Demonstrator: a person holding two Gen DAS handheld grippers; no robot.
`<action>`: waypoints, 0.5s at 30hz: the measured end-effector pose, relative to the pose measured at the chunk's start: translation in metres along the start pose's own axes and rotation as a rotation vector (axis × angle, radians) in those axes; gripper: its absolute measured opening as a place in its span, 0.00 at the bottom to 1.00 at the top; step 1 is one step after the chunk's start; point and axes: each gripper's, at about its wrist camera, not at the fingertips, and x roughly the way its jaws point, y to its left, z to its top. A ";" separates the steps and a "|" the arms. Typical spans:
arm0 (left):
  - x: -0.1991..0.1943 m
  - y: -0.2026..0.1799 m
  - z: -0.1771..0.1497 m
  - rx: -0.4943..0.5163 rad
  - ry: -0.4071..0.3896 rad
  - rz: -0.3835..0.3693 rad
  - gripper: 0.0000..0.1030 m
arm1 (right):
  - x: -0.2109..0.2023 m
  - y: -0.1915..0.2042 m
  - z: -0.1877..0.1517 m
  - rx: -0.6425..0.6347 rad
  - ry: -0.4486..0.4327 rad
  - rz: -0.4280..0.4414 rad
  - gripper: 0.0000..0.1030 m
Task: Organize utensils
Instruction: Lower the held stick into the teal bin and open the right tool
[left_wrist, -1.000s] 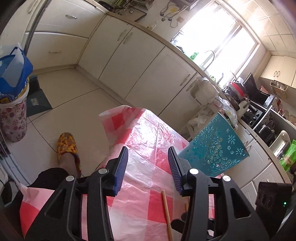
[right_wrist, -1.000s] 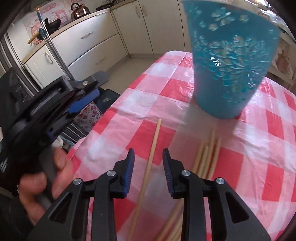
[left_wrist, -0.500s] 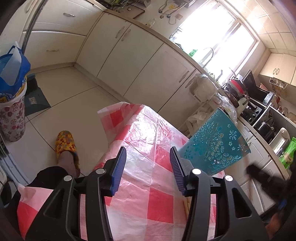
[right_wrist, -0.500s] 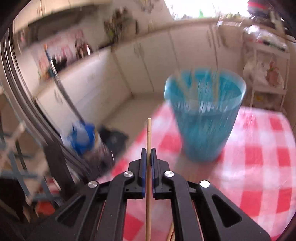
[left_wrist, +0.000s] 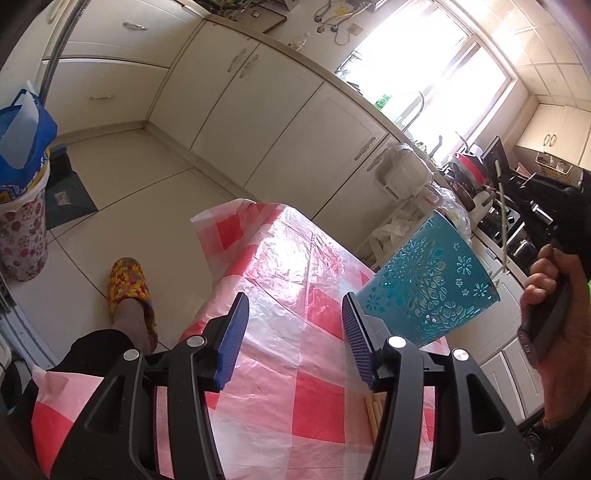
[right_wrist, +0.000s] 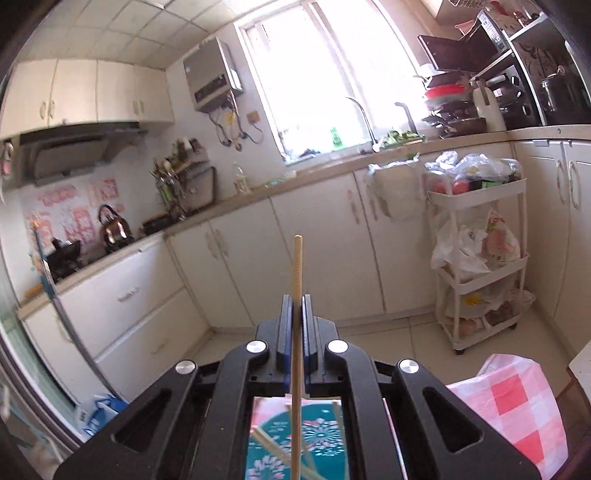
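Right wrist view: right gripper (right_wrist: 294, 314) jaws clamp one chopstick (right_wrist: 296, 273) upright, above the teal cup (right_wrist: 317, 439) — more sticks already inside. Left gripper (left_wrist: 291, 332) jaws, just widening, stand apart with nothing between — beside that cup on the tabletop (left_wrist: 280, 258).

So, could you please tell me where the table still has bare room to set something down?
The checked tablecloth is bare from its far corner back to the open left gripper, left of the teal cup. It is crowded on the right: the cup stands there, chopsticks lie on the cloth before it, and the right gripper hangs above with one chopstick.
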 end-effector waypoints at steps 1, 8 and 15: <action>0.000 0.001 0.000 0.000 0.001 -0.002 0.49 | 0.010 -0.001 -0.007 -0.011 0.034 -0.012 0.06; 0.000 0.000 0.000 0.002 0.009 -0.005 0.52 | -0.025 -0.023 -0.046 0.063 0.134 0.027 0.21; 0.007 -0.006 0.000 0.031 0.059 0.010 0.54 | -0.105 -0.023 -0.133 -0.019 0.394 0.021 0.35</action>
